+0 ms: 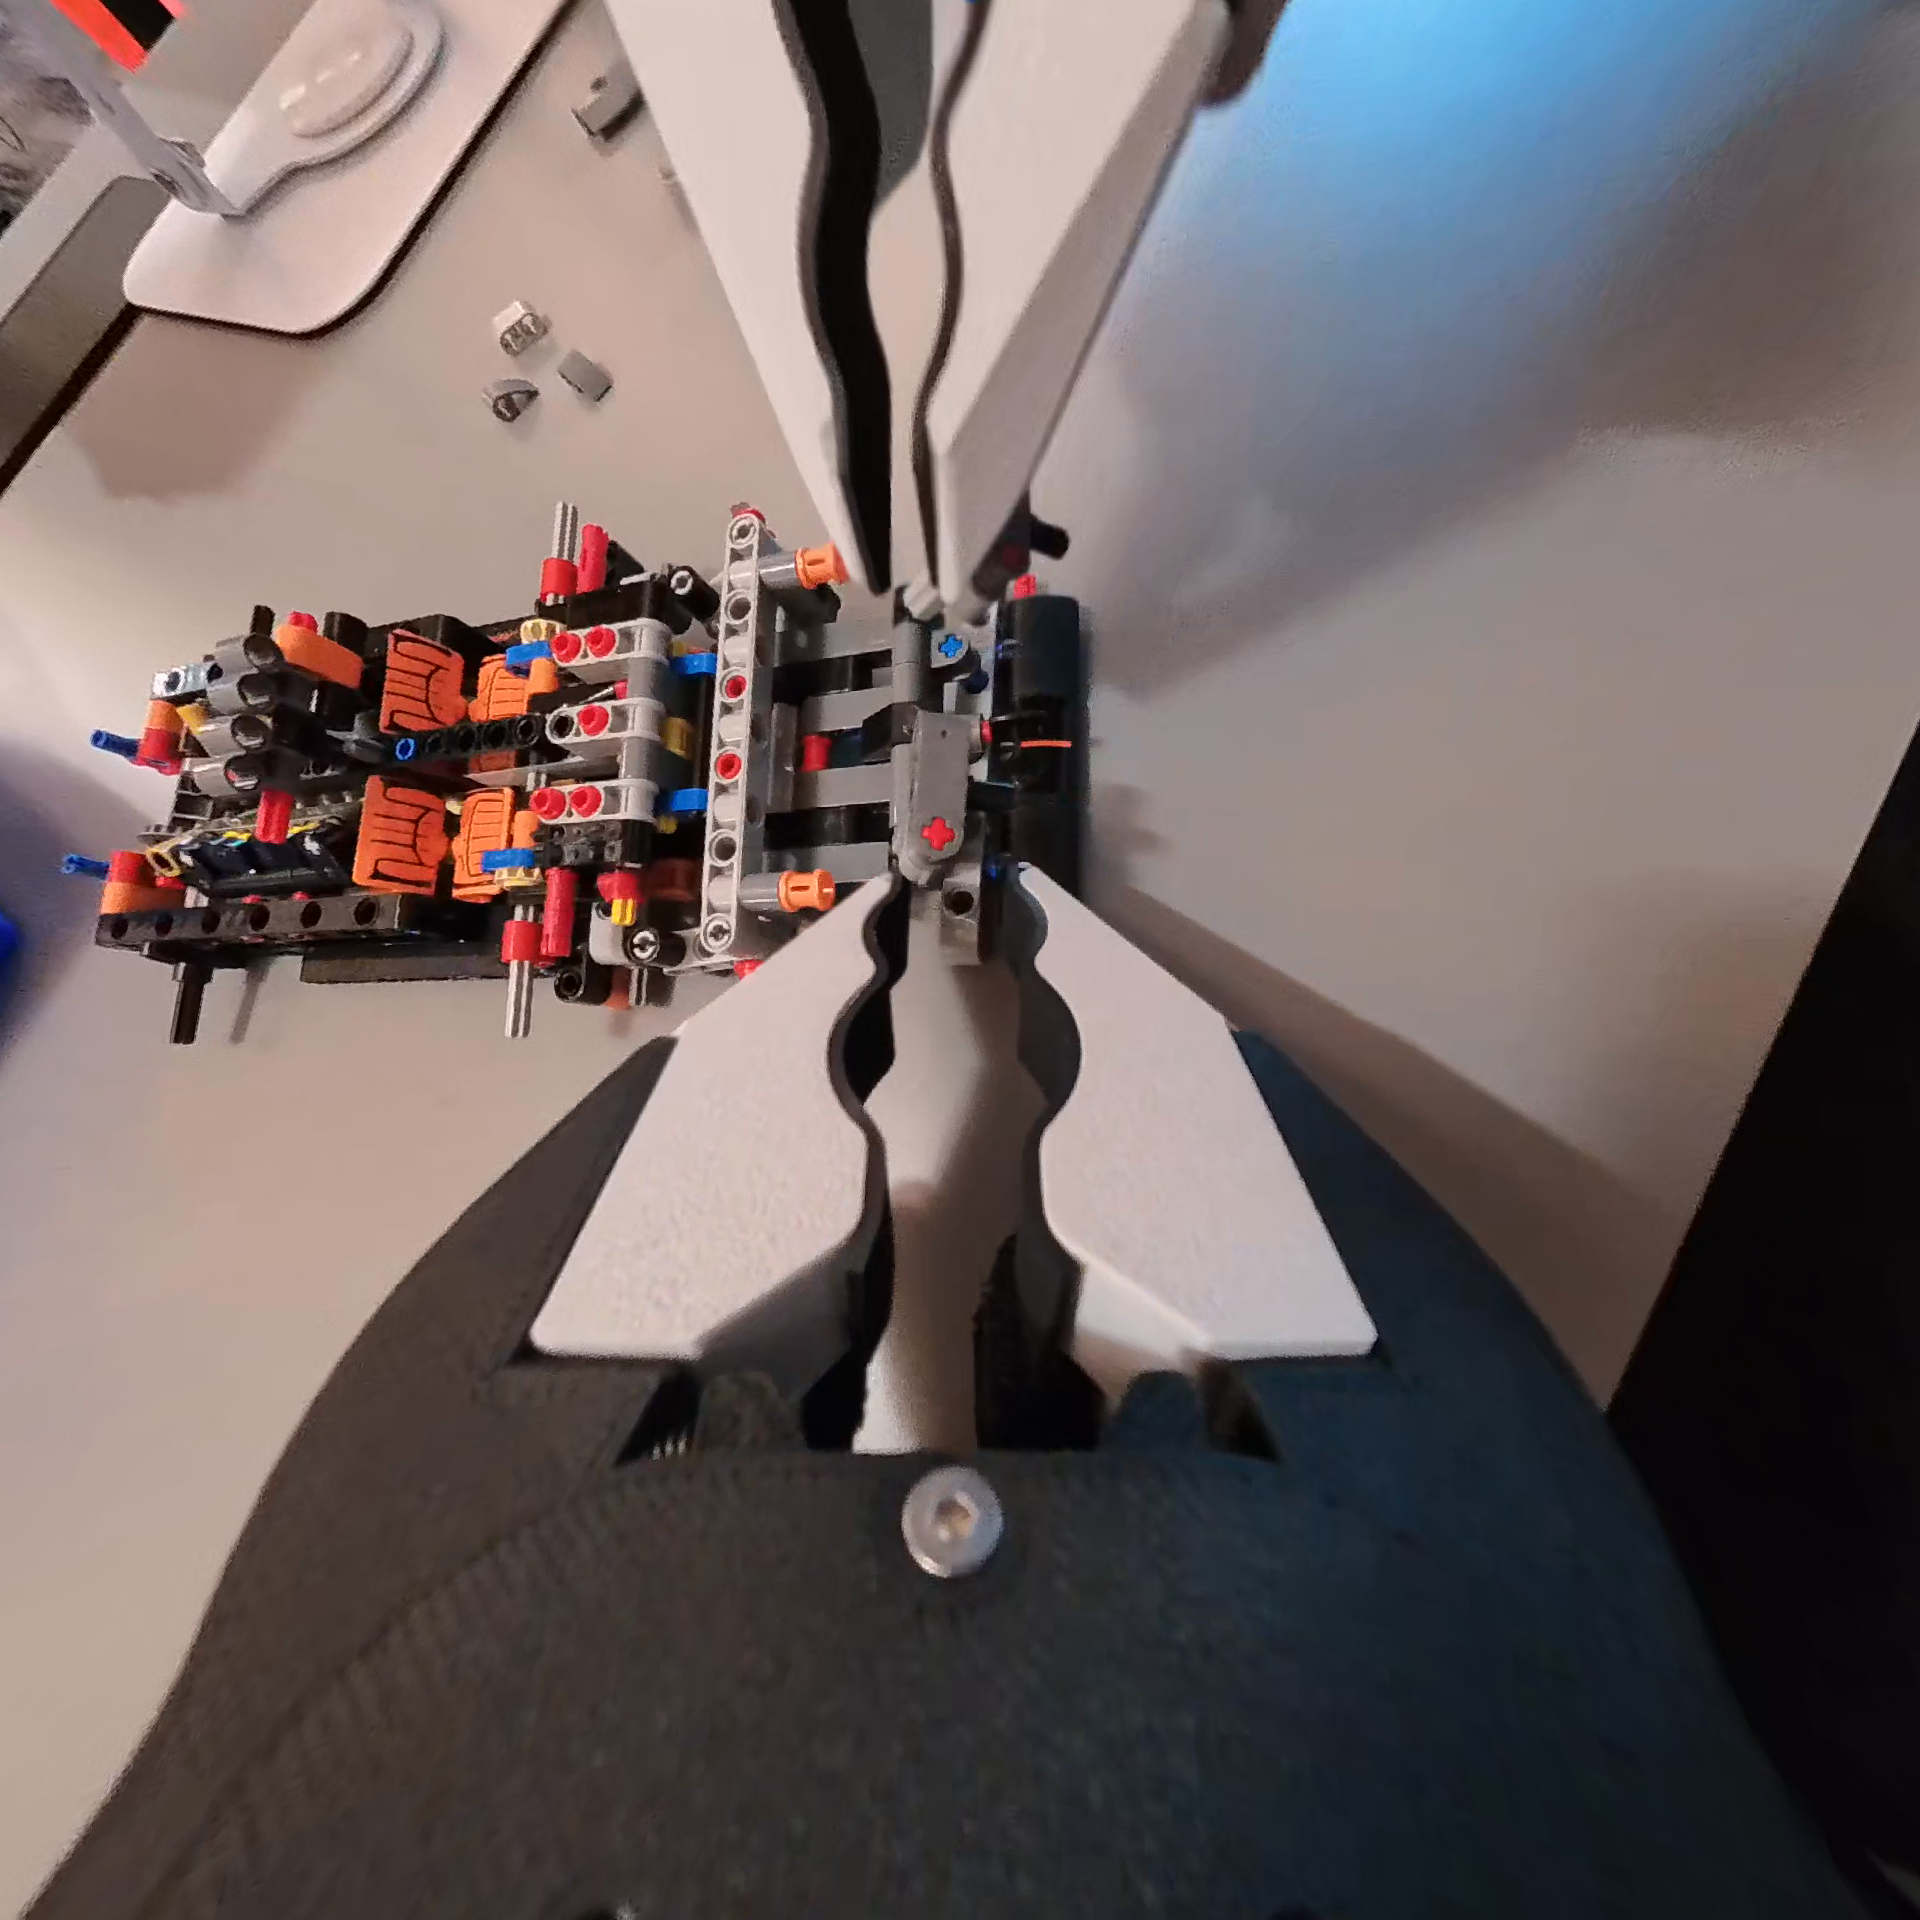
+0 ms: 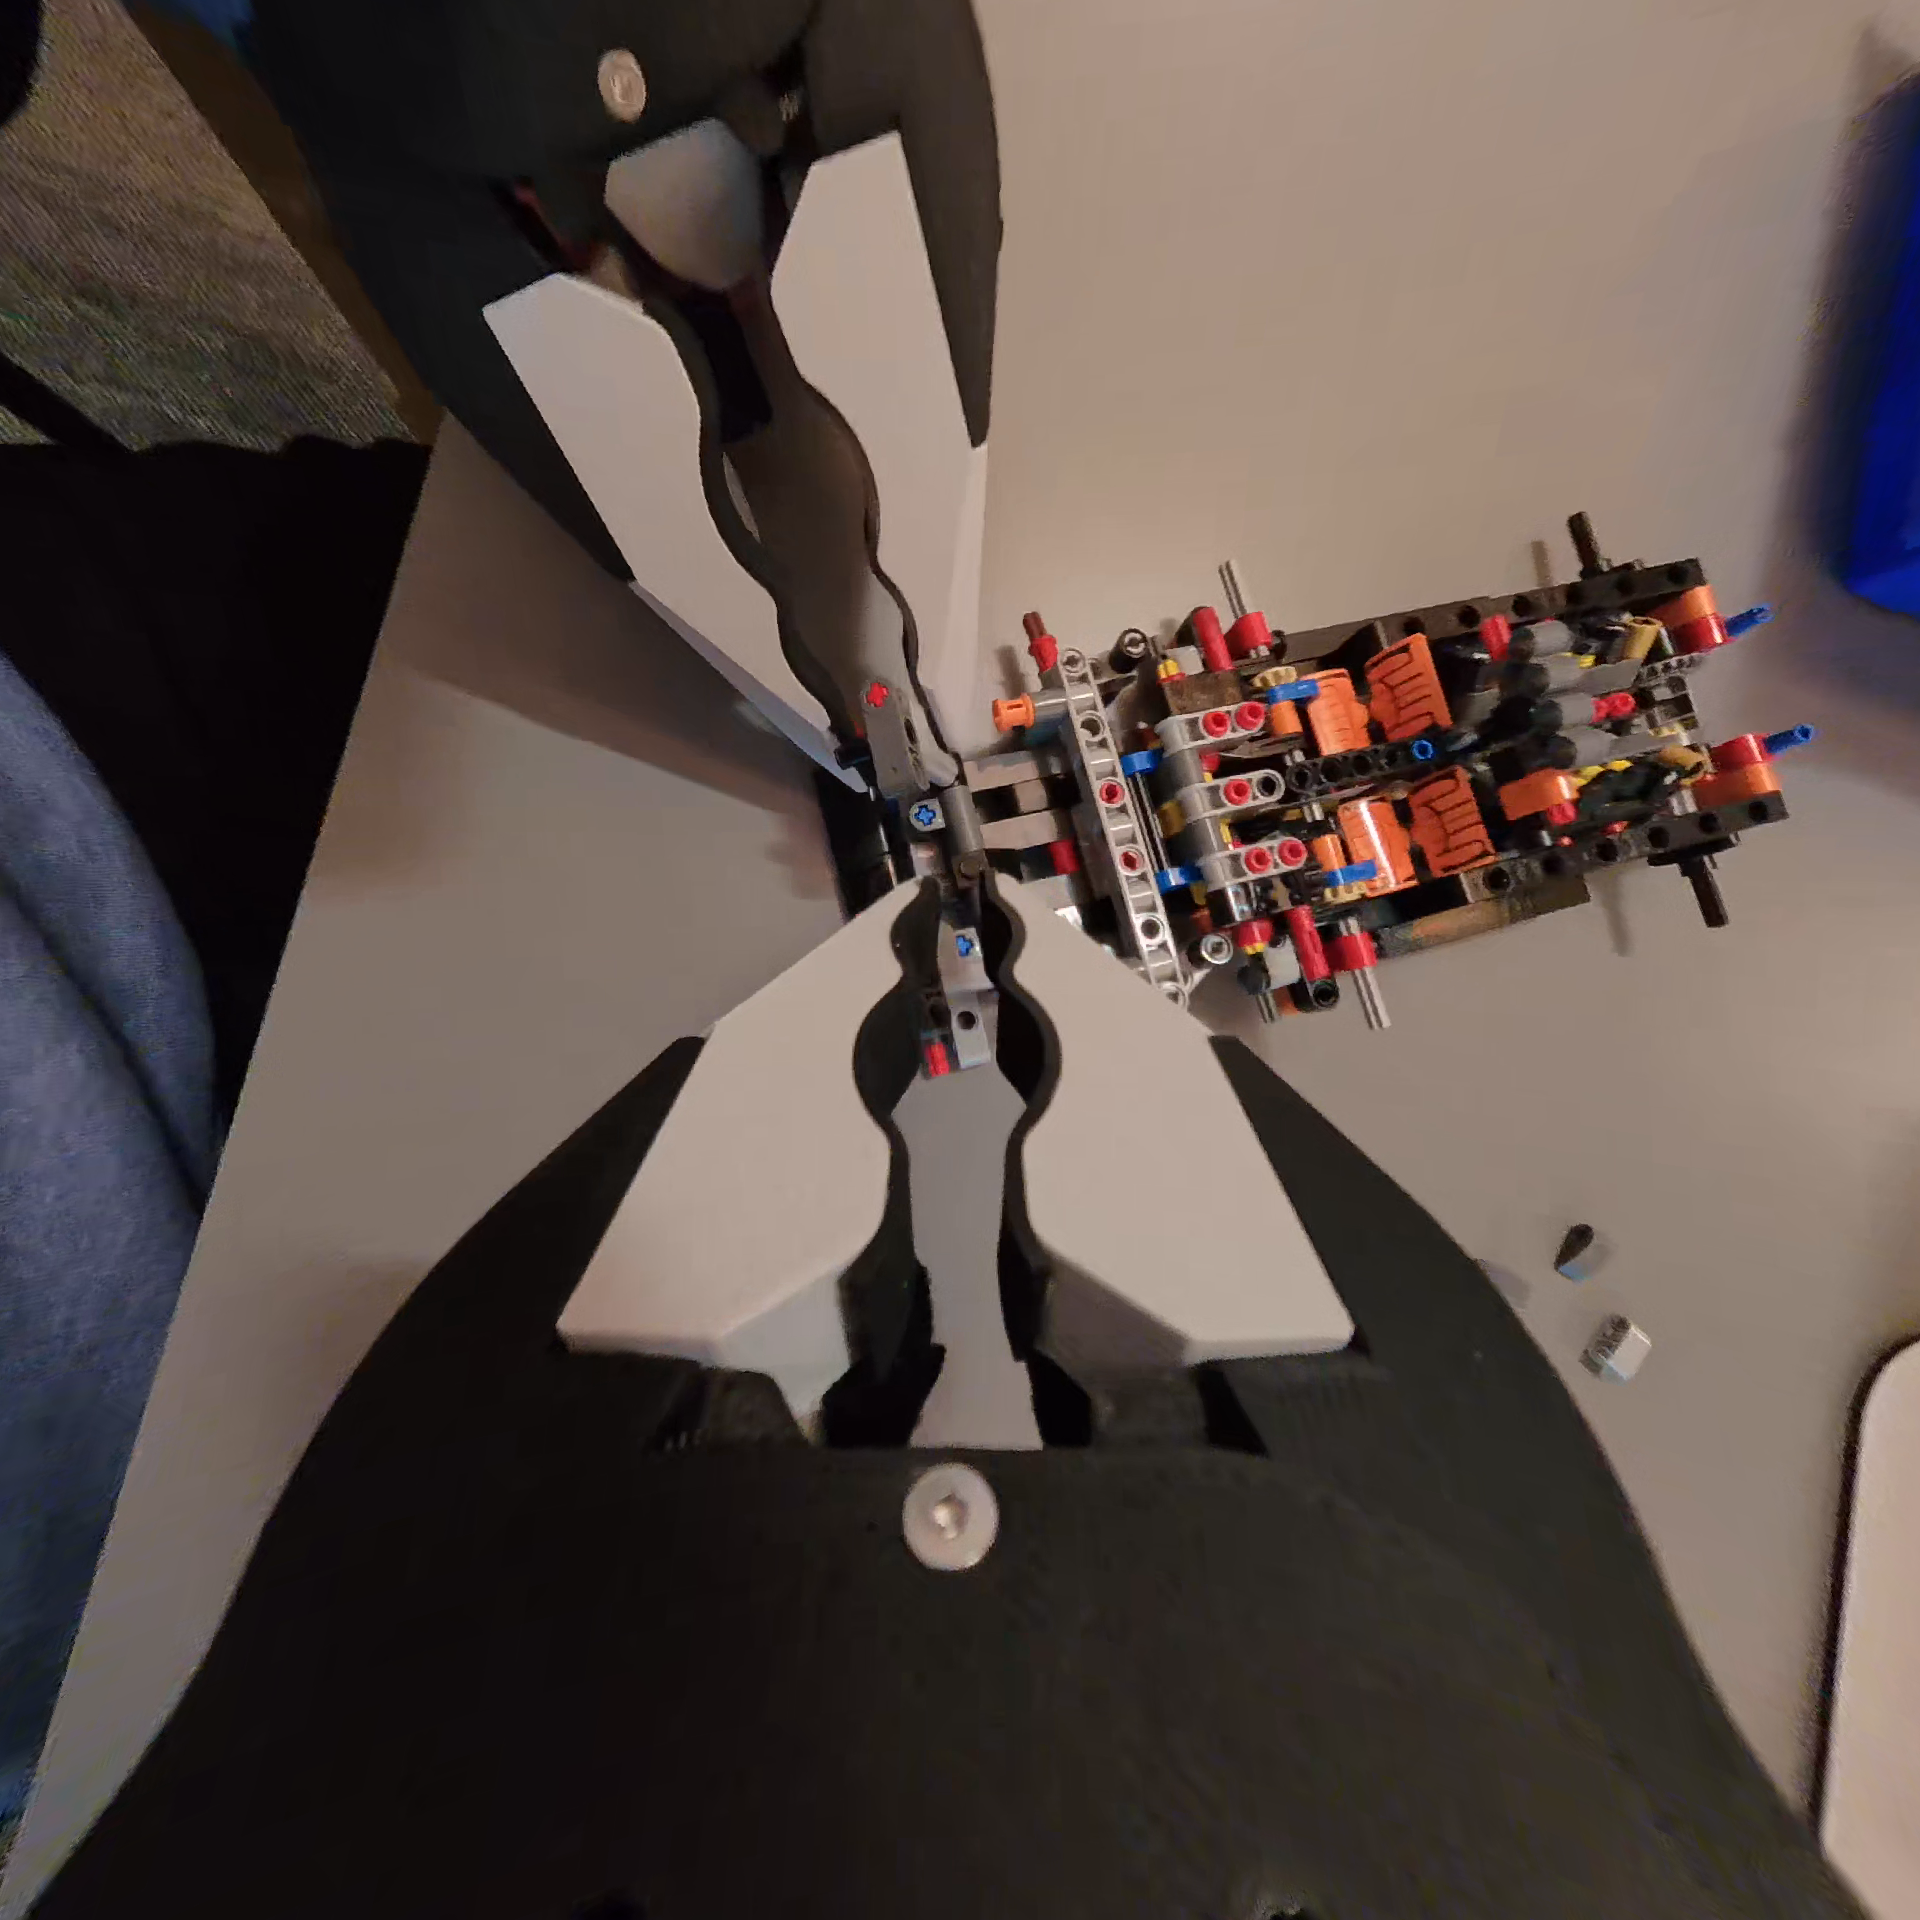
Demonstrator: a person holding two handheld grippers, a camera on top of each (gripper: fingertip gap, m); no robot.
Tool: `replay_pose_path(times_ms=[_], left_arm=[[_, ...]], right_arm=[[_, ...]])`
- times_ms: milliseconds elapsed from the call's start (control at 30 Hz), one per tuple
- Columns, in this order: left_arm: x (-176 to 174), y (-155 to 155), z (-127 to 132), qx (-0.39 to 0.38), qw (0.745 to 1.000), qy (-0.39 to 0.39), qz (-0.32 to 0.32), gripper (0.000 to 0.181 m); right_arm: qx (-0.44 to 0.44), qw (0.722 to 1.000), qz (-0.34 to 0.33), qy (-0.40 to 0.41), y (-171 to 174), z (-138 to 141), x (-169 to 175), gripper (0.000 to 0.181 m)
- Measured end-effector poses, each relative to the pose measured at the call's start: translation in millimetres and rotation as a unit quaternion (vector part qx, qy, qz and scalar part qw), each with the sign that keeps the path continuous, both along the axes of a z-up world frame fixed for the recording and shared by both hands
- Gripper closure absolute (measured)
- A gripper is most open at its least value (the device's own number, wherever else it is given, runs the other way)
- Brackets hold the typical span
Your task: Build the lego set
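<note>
A long Lego chassis [image 1: 468, 769] in black, grey and orange lies on the pale table; it also shows in the right wrist view [image 2: 1403, 790]. My left gripper [image 1: 951, 888] is shut on a grey beam with a red cross pin [image 1: 935, 800] at the chassis's narrow end. In the right wrist view the left gripper [image 2: 899, 727] comes in from the upper left. My right gripper [image 2: 951, 894] is shut on a short grey beam with a blue pin [image 2: 961, 987] at the same end. In the left wrist view the right gripper [image 1: 914, 587] meets that end from above, opposite the left one.
Three small loose grey pieces [image 1: 540, 364] lie beyond the chassis, two of which show in the right view [image 2: 1616, 1345]. A white stand base [image 1: 291, 208] sits farther back. A blue object [image 2: 1881, 364] is at the far side. The table edge [image 2: 343, 831] and a person's blue-clad leg [image 2: 83, 987] are close by. One gripper's finger ends stand about 5 cm off the other's. From either gripper's tips it is about 40 cm to the white stand base [image 1: 291, 208].
</note>
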State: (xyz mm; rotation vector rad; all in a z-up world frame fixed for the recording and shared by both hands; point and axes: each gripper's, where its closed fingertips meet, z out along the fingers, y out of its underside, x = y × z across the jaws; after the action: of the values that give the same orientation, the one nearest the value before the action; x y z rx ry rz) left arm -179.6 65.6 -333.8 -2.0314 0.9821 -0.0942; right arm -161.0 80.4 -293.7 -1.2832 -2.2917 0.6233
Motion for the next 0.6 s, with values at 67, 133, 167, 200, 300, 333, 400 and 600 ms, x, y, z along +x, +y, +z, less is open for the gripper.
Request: replay_pose_path(times_ms=[67, 133, 167, 200, 300, 333, 400, 600], left_arm=[[0, 0, 0, -0.001, 1.000, 0.001, 0.000, 0.166], [1, 1, 0, -0.001, 1.000, 0.002, 0.000, 0.166], [2, 1, 0, -0.002, 1.000, 0.001, 0.000, 0.166], [2, 1, 0, -0.003, 1.000, 0.000, 0.000, 0.167], [2, 2, -1, -0.006, 1.000, -0.004, 0.001, 0.169], [2, 2, -1, -0.007, 1.000, -0.006, 0.002, 0.170], [1, 1, -4, -0.012, 1.000, -0.001, 0.001, 0.175], [2, 1, -3, -0.010, 1.000, 0.001, -0.002, 0.175]], right_arm=[[0.024, 1.000, 0.005, -0.010, 8, 1, 3, 0.181], [0.053, 0.998, 0.024, -0.028, 14, 0, 3, 0.181], [0.057, 0.997, 0.040, -0.036, 13, -1, 2, 0.181], [0.058, 0.996, 0.054, -0.045, 12, -3, 0, 0.181], [0.066, 0.986, 0.101, -0.116, 12, -16, 3, 0.181], [0.075, 0.981, 0.113, -0.137, 13, -20, 3, 0.181], [0.086, 0.972, 0.133, -0.172, 14, -24, 3, 0.181], [0.077, 0.952, 0.157, -0.253, 15, -29, 4, 0.177]])
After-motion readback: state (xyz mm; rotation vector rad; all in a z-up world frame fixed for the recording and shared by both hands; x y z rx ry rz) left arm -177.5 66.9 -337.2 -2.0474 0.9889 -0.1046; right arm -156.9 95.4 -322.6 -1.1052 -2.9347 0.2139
